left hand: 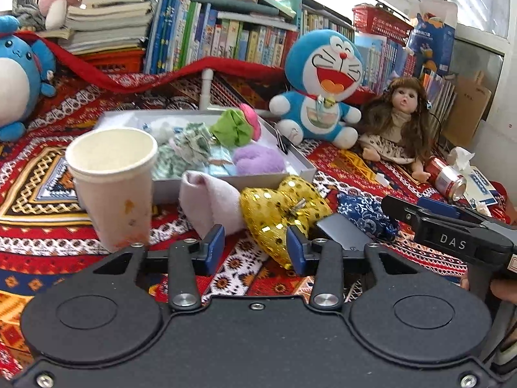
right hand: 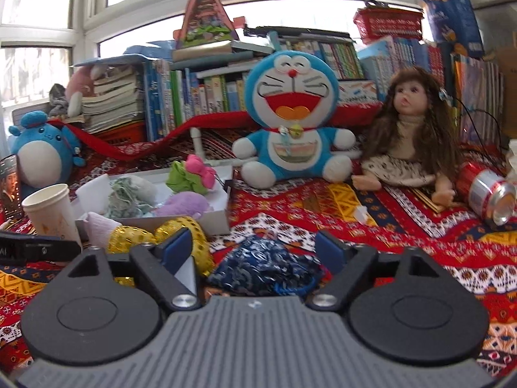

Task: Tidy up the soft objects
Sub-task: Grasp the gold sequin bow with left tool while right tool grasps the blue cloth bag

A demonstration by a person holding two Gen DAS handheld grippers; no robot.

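- The left gripper (left hand: 255,245) hangs low over the patterned table cloth (left hand: 42,168). Its jaws stand partly apart with only bare cloth between the blue pads; nothing is held.
- The gold sequin bow (left hand: 281,207) lies just ahead and slightly right of those jaws, its lower edge touching or nearly touching the right pad. Its long axis runs across the view, from the pale pink cloth (left hand: 206,200) toward the right.
- The right gripper (right hand: 255,249) has its jaws wide apart. The dark blue flowered pouch (right hand: 265,268) sits on the table right between and under them, not pinched.
- The white tray (left hand: 258,177) holding soft things lies just behind the bow and is closer to the left hand.
- Judgement: each hand is lined up on its own thing, and the pouch is better centred than the bow.
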